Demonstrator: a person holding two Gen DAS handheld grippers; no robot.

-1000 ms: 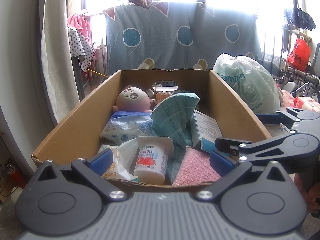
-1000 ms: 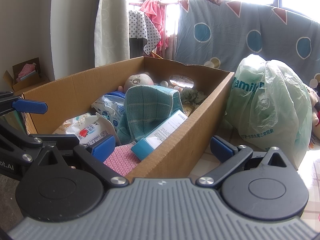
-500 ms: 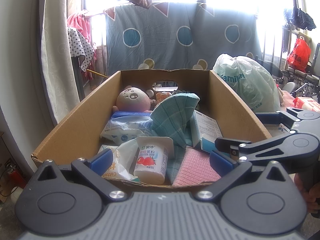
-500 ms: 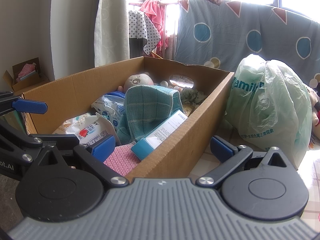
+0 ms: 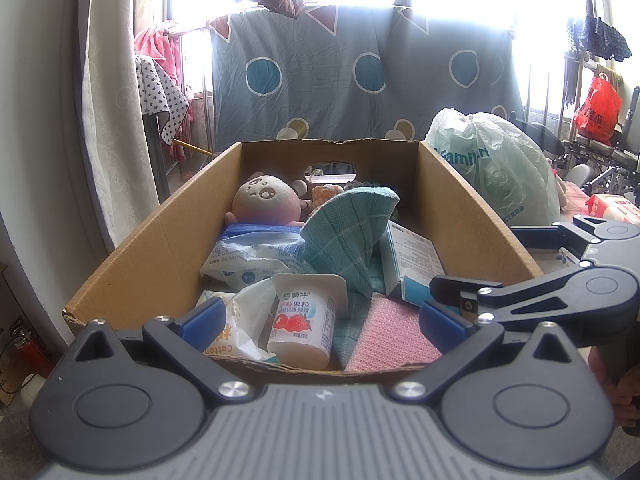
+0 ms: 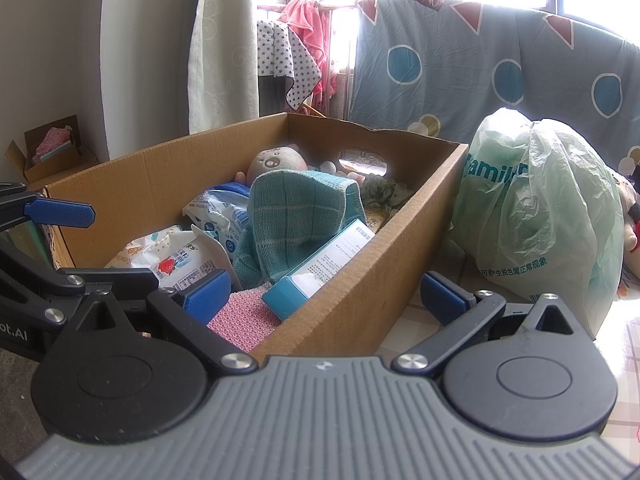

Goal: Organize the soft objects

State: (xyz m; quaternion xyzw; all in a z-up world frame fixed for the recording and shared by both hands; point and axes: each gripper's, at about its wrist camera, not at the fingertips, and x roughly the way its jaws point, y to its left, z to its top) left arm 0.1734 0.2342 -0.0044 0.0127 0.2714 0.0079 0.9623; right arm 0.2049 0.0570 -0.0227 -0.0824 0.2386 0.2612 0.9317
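A cardboard box [image 5: 160, 240] [image 6: 372, 272] holds a plush toy [image 5: 264, 200] [image 6: 276, 160] at the back, a teal checked cloth [image 5: 344, 232] [image 6: 292, 216] in the middle, a pink sponge [image 5: 388, 340] [image 6: 240, 316] at the front, wipe packs [image 5: 248, 260] [image 6: 216, 212], a yogurt cup [image 5: 304, 320] and a blue-white carton [image 5: 412, 264] [image 6: 320, 268]. My left gripper [image 5: 320, 320] is open and empty just before the box's near edge. My right gripper [image 6: 324, 296] is open and empty over the box's near right corner.
A green plastic bag [image 5: 492, 164] [image 6: 540, 212] stands right of the box. A blue dotted sheet [image 5: 360, 72] hangs behind. A curtain [image 5: 116, 120] hangs at the left. A small open carton [image 6: 52, 148] sits by the wall.
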